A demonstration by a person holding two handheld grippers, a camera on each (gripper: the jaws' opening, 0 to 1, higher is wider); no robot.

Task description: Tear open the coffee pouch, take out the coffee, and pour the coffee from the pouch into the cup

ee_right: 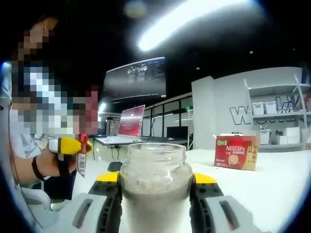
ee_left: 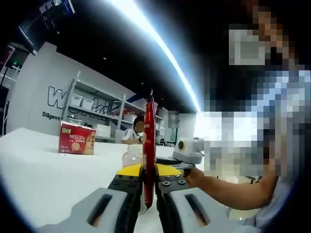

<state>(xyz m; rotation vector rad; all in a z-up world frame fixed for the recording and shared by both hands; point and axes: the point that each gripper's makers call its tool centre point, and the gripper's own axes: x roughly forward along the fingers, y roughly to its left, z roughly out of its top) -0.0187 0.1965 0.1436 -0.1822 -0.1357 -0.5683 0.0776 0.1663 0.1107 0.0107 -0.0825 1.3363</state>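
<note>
Coffee pouch [ee_left: 149, 145] stands upright between the left gripper [ee_left: 148, 187] jaws. Jar [ee_right: 155, 187] sits between the right gripper [ee_right: 155, 194] jaws, Nescafe box [ee_right: 236, 152] behind on the table [ee_right: 286, 189].

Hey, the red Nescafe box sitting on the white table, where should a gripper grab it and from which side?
Judging by its pose, the Nescafe box stands upright and free on the white table. Come from above and close the gripper across its narrow depth, near the top edge; its broad printed face looks too wide to span.
</note>
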